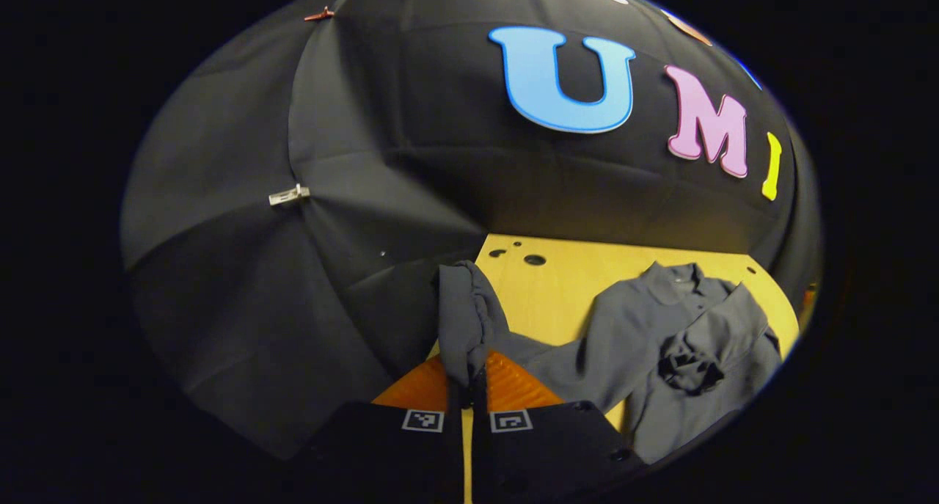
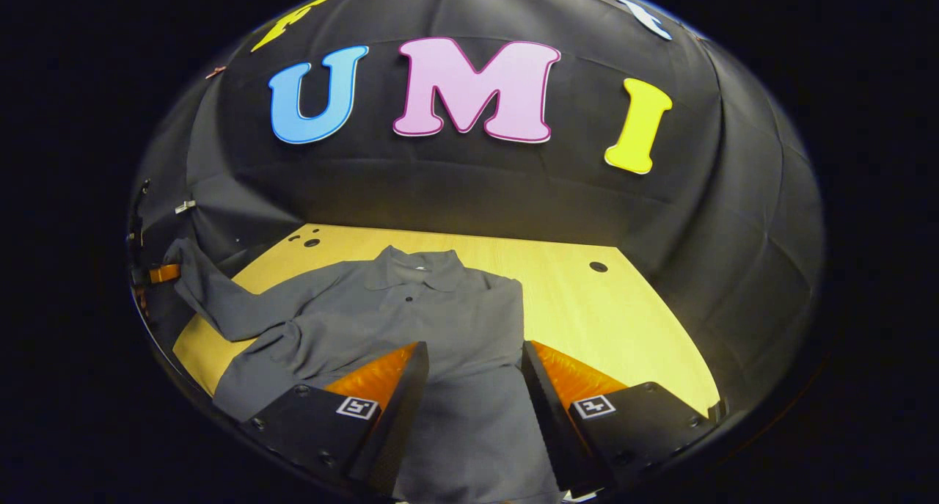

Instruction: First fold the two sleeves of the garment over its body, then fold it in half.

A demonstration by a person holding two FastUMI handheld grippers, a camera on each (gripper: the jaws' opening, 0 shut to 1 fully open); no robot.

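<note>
so the left gripper (image 1: 467, 386) has its jaws pinched on a sleeve (image 1: 469, 317) held up off the table (image 2: 587, 306), shirt body (image 2: 440, 320) lying off to its right, while the right gripper (image 2: 469, 386) hovers wide open over it.

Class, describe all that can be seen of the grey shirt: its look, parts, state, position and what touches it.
The grey shirt is a soft, matte, long-sleeved garment with a collar and a buttoned placket. It lies front up on the yellow wooden table, collar toward the booth's wall. One sleeve is lifted off the table, pinched in the left gripper. The right gripper hovers open over the body, not gripping it.
</note>
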